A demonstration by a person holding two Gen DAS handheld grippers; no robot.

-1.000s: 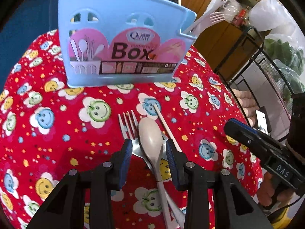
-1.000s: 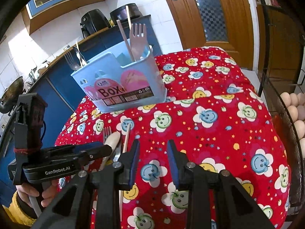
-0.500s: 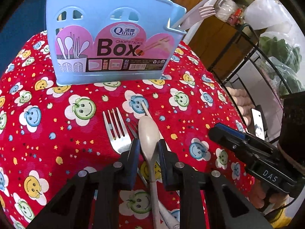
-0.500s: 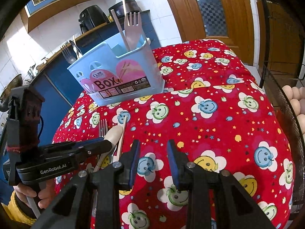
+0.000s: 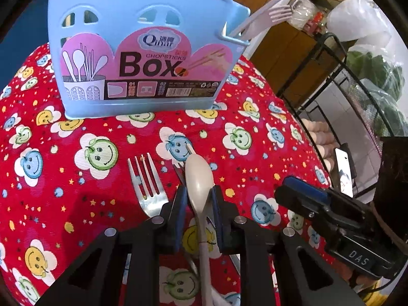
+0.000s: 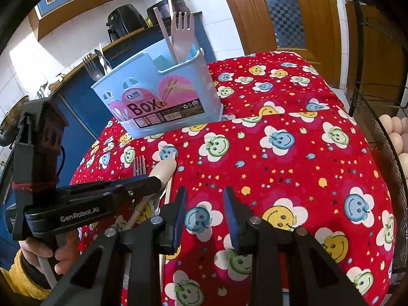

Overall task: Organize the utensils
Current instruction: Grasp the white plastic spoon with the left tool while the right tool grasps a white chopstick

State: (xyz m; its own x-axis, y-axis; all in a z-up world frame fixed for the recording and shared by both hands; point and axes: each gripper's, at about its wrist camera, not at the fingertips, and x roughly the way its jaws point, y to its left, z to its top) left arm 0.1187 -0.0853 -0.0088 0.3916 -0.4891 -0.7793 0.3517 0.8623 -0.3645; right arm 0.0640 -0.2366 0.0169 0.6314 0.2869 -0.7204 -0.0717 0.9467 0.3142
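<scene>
My left gripper [image 5: 197, 193] is shut on a beige spoon [image 5: 199, 178] and holds it just above the red cloth; its bowl points toward the blue chopsticks box [image 5: 142, 51]. A metal fork [image 5: 148, 186] lies on the cloth left of the spoon, and a chopstick [image 6: 168, 186] lies under it. The box [image 6: 163, 94] holds a pink fork [image 6: 181, 34], a chopstick and metal utensils. My right gripper [image 6: 205, 204] is open and empty over the cloth, right of the left gripper [image 6: 150, 182] and the spoon [image 6: 165, 169].
The table has a red smiley-flower cloth [image 6: 280, 153]. A black wire rack [image 5: 339, 81] with eggs [image 6: 392, 130] stands at the right. Wooden doors [image 6: 280, 12] and a blue counter [image 6: 76, 94] with appliances are behind.
My left gripper has closed on the spoon and lifted it slightly toward the box. The metal fork now lies uncovered to the left. The right gripper has barely moved.
</scene>
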